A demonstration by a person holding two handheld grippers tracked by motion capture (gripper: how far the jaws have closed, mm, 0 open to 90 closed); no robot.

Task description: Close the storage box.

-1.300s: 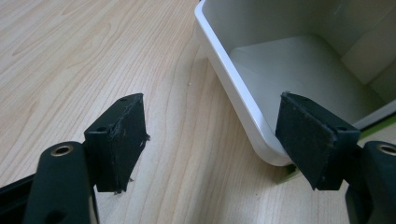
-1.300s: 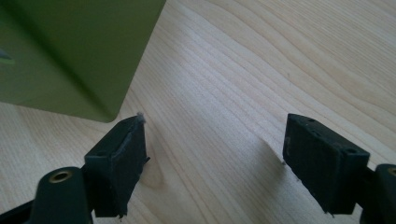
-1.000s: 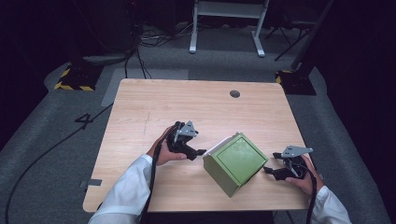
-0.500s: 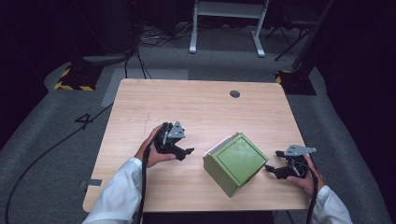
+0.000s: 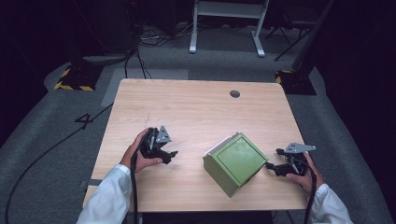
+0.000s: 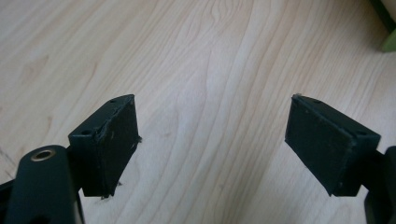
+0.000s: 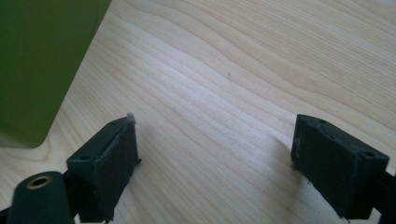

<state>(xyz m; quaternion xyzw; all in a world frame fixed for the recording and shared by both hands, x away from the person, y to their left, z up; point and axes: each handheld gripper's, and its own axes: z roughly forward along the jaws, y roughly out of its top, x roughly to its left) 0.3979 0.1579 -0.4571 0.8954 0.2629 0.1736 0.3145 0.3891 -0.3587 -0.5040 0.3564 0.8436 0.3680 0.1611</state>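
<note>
A green box (image 5: 236,162) with a lighter lid sits on the wooden table (image 5: 196,112), right of centre near the front edge. My left gripper (image 5: 167,157) rests low on the table well to the box's left, open, with bare wood between its jaws (image 6: 212,140). A corner of the box (image 6: 387,28) peeks in at the top right of the left gripper view. My right gripper (image 5: 273,166) is just right of the box, open, close to its side. In the right gripper view the box's green wall (image 7: 42,60) stands at the left, beside the gripper (image 7: 215,158).
A small round hole (image 5: 235,94) lies in the table near its far edge. Cables (image 5: 56,144) trail over the grey floor on the left. A white metal frame (image 5: 229,23) stands beyond the table. Yellow-black striped blocks (image 5: 74,79) sit at the far corners.
My left gripper has drawn back leftward, away from the box, and now rests farther from it. The right gripper has stayed near the box's right side.
</note>
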